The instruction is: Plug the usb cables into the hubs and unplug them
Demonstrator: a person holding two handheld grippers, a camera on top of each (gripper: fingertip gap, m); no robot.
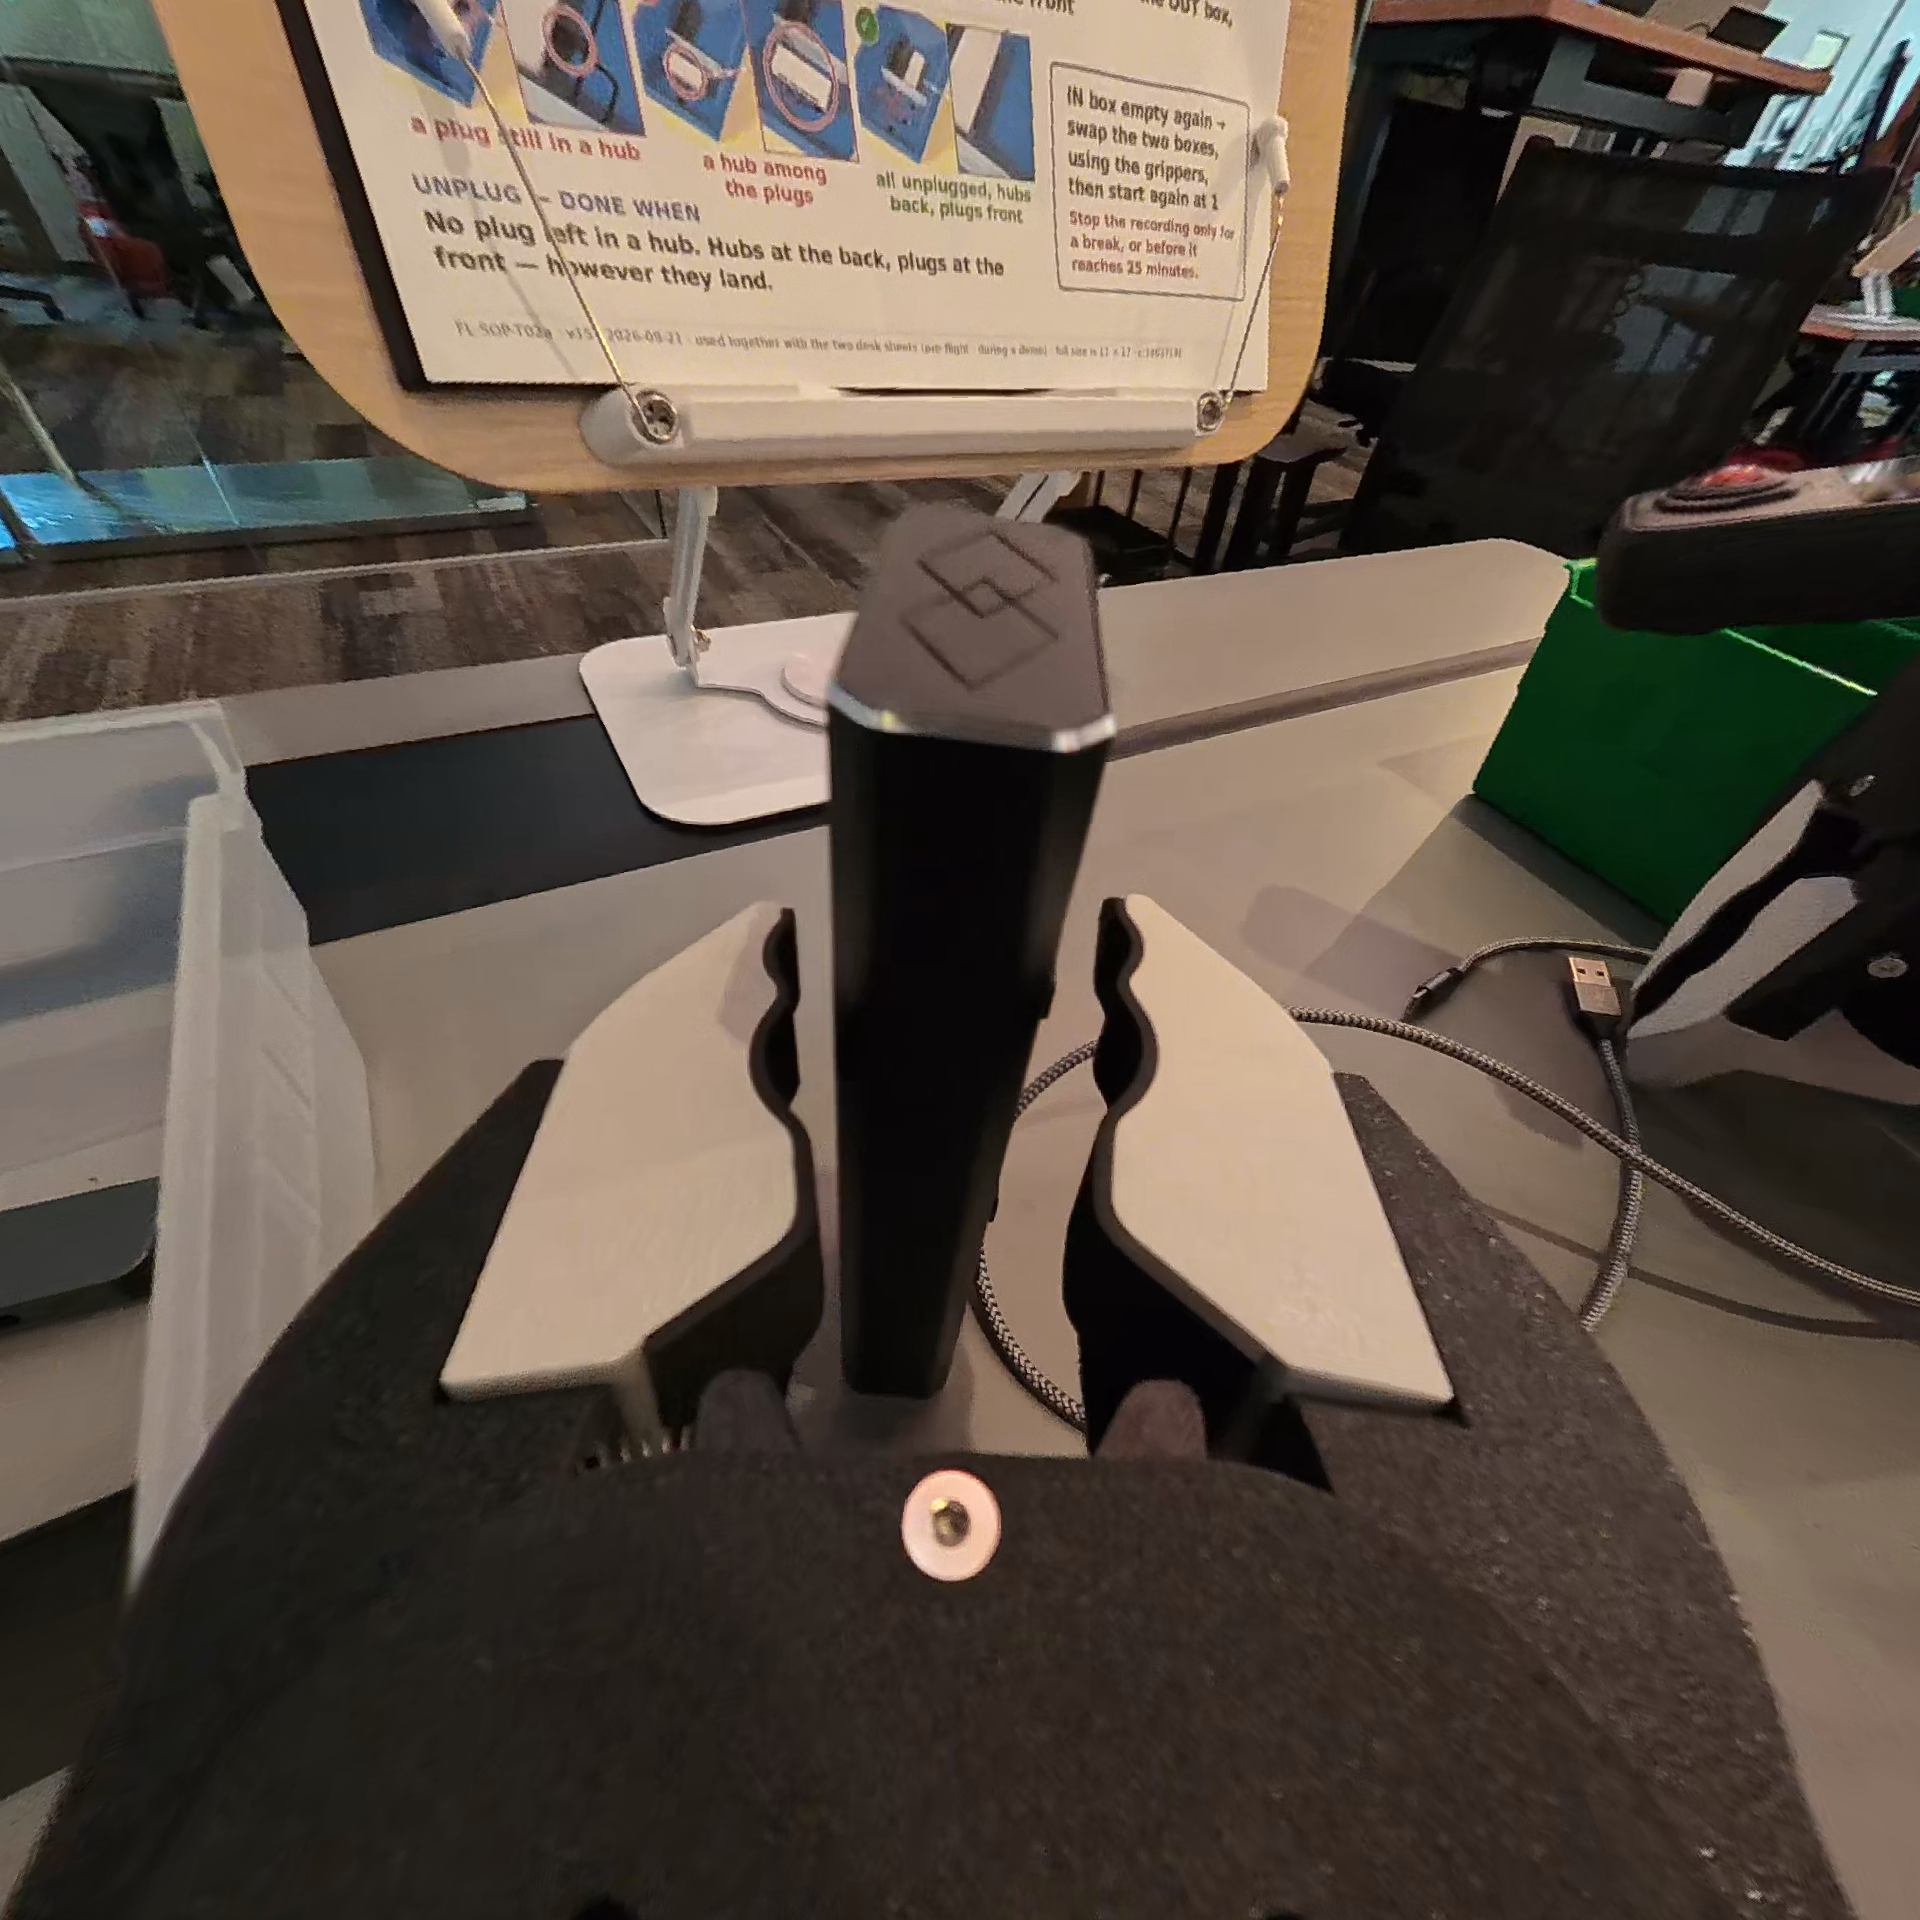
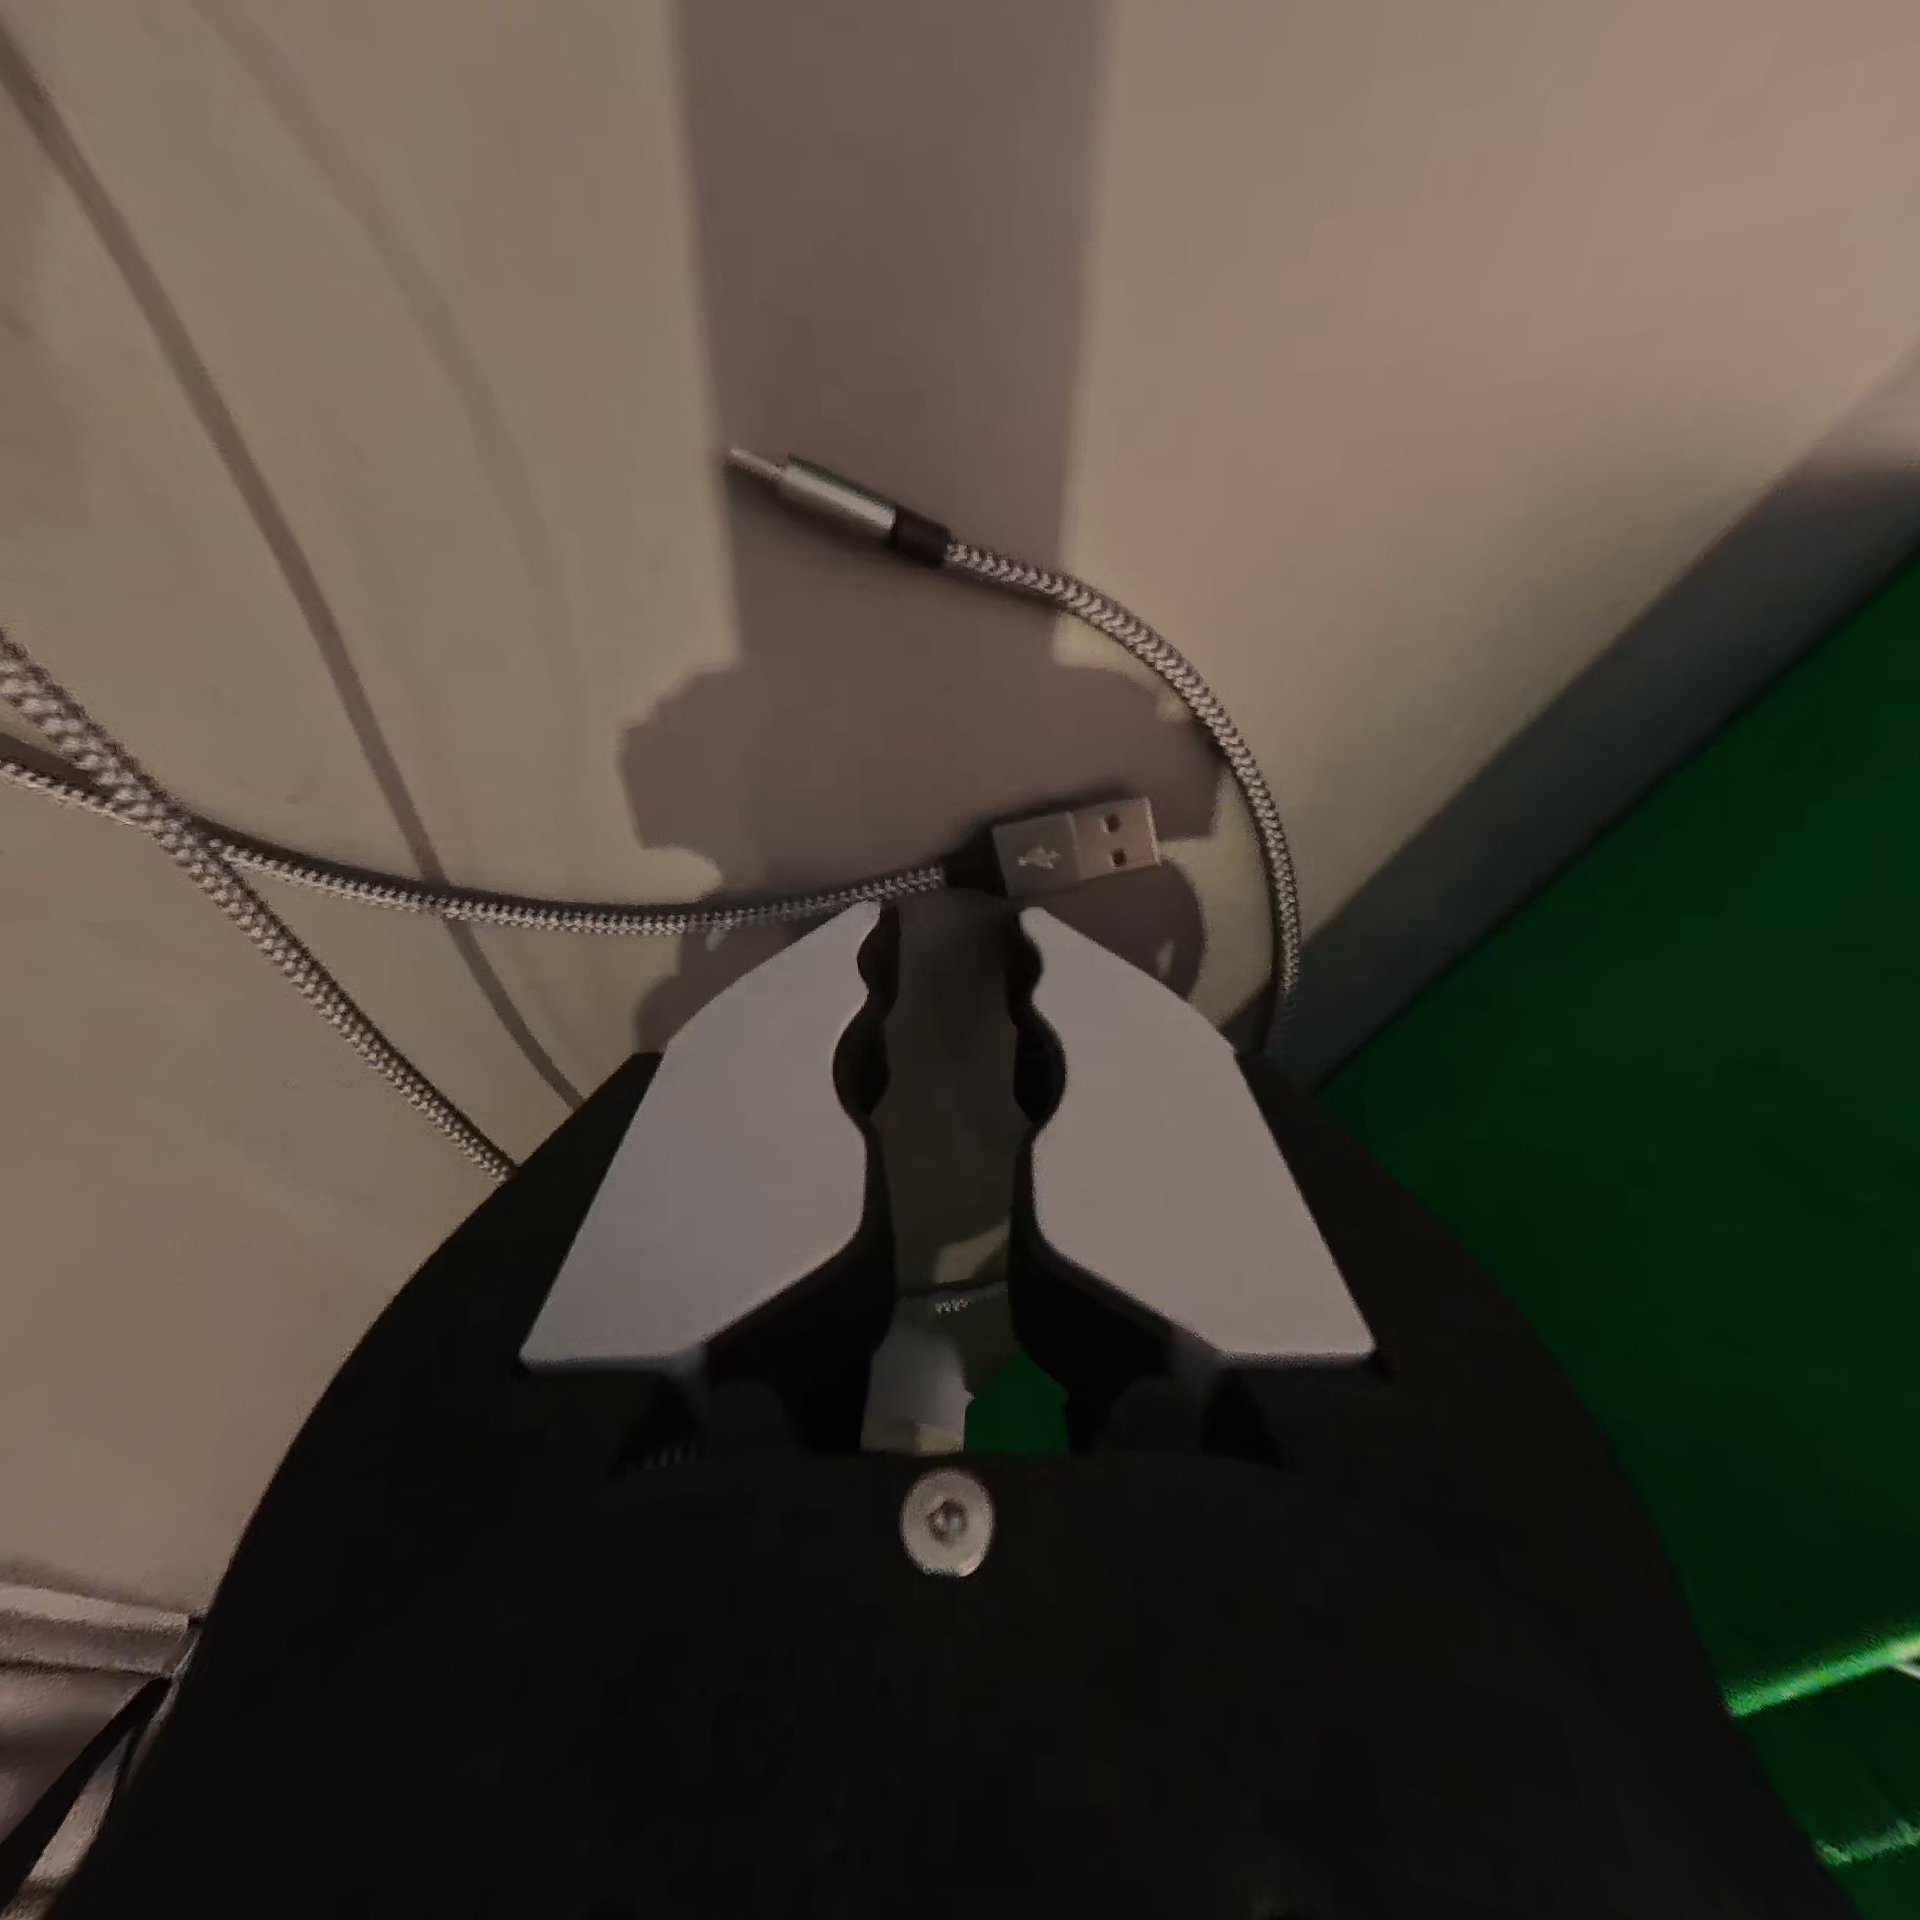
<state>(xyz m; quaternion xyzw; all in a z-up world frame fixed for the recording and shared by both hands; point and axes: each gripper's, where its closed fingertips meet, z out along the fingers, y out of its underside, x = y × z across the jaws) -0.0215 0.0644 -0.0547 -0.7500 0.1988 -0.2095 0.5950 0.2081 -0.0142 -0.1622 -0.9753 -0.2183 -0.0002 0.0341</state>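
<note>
My left gripper (image 1: 951, 914) is shut on a long black hub (image 1: 966, 831), which stands up between the two white fingers above the grey table. A grey braided USB cable (image 1: 1621, 1164) lies on the table to its right, with its USB-A plug (image 1: 1595, 987) next to my right gripper (image 1: 1766, 935). In the right wrist view, my right gripper (image 2: 951, 920) is open and empty, its tips just short of the USB-A plug (image 2: 1075, 857). The cable (image 2: 1247, 790) loops round to a smaller metal plug (image 2: 831, 494) farther off.
A green box (image 1: 1683, 748) stands at the right, close to the plug (image 2: 1662, 1039). A translucent white box (image 1: 208, 1039) stands at the left. An instruction sheet on a wooden board (image 1: 831, 436) sits on a white stand (image 1: 707, 748) behind the hub. My hands' fingertips stand some 25 cm from each other. It is some 7 cm from my right tips to the smaller metal plug (image 2: 831, 494).
</note>
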